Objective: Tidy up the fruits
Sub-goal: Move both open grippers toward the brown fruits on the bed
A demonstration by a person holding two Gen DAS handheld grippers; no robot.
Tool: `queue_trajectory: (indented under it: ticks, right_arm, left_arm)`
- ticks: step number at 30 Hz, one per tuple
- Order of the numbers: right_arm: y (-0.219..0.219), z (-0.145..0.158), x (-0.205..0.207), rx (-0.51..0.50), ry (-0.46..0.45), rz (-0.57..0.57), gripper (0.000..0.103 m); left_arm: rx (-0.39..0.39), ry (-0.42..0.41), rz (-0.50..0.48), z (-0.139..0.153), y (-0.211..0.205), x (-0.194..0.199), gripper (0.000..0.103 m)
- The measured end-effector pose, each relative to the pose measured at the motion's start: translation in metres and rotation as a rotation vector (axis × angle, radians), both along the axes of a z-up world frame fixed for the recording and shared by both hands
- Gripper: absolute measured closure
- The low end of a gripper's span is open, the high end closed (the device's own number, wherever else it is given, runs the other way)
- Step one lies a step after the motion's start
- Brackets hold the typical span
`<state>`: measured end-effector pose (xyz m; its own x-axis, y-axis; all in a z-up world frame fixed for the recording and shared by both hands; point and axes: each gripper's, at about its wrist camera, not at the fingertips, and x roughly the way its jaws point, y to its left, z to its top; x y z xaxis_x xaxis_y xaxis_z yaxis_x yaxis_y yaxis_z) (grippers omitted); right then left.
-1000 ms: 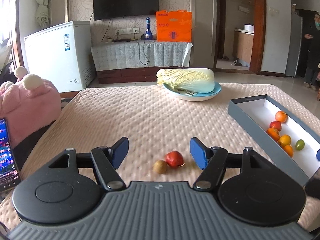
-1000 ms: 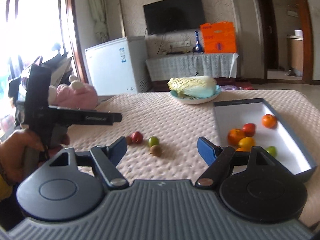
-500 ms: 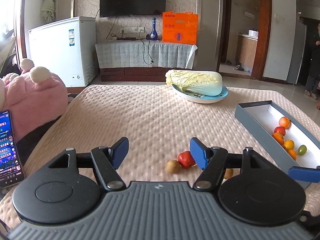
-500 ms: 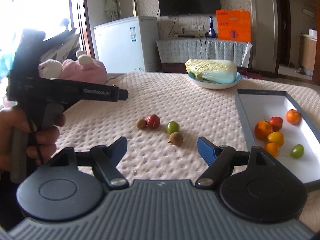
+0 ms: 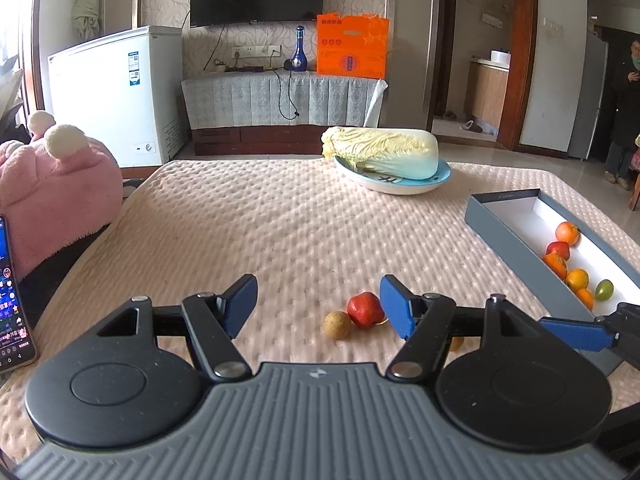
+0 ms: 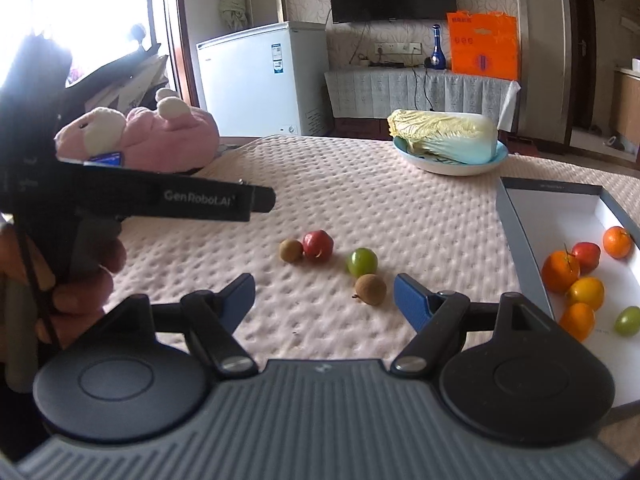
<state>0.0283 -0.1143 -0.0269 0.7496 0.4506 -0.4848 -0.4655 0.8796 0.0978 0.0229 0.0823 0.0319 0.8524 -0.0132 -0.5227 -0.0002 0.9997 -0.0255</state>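
Loose on the pink tablecloth lie a red fruit (image 6: 318, 245), a small brown fruit (image 6: 291, 250) touching it, a green fruit (image 6: 362, 262) and a second brown fruit (image 6: 371, 289). My right gripper (image 6: 324, 294) is open just short of the last two, holding nothing. My left gripper (image 5: 316, 300) is open too, with the red fruit (image 5: 364, 309) and brown fruit (image 5: 337, 325) near its right finger. A grey box (image 6: 516, 232) on the right holds several orange, red and green fruits. One blue finger (image 5: 572, 332) of the right gripper shows in the left wrist view.
A plate (image 5: 394, 186) with a cabbage (image 5: 384, 152) stands at the table's far side. A pink plush toy (image 5: 52, 184) and a phone (image 5: 12, 300) sit at the left edge. A hand (image 6: 80, 272) holds the left gripper. A person (image 5: 628, 108) stands in the far doorway.
The right gripper has moved in toward the loose fruits, which now lie closer to its fingers, and its finger has come into the left wrist view. The left gripper has hardly moved.
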Motion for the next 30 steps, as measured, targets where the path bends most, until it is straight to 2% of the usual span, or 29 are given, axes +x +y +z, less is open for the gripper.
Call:
queue_trajectory:
  ticks: [4,13,17,22,28,30]
  right_arm:
    - [-0.008,-0.001,0.004,0.003,0.032,-0.038,0.029]
    - [-0.019,-0.002,0.011,-0.007,0.044,-0.057,0.03]
    - [-0.014,-0.007,0.017,-0.025,0.064,-0.043,0.044]
    - [0.004,-0.013,0.021,-0.085,0.056,-0.015,0.049]
    - [0.018,-0.025,0.04,-0.129,0.077,-0.038,0.062]
    - [0.021,-0.028,0.046,-0.141,0.086,-0.054,0.062]
  left_arm:
    - [-0.004,0.007,0.006,-0.002,0.002,0.002,0.03]
    - [0.0,0.028,0.021,-0.009,0.006,0.009,0.03]
    - [-0.006,0.037,0.018,-0.012,0.009,0.012,0.03]
    - [-0.025,0.036,0.062,-0.009,0.021,0.014,0.03]
    - [-0.074,0.024,0.113,-0.005,0.043,0.014,0.031]
    - [-0.067,0.029,0.116,-0.007,0.046,0.014,0.031]
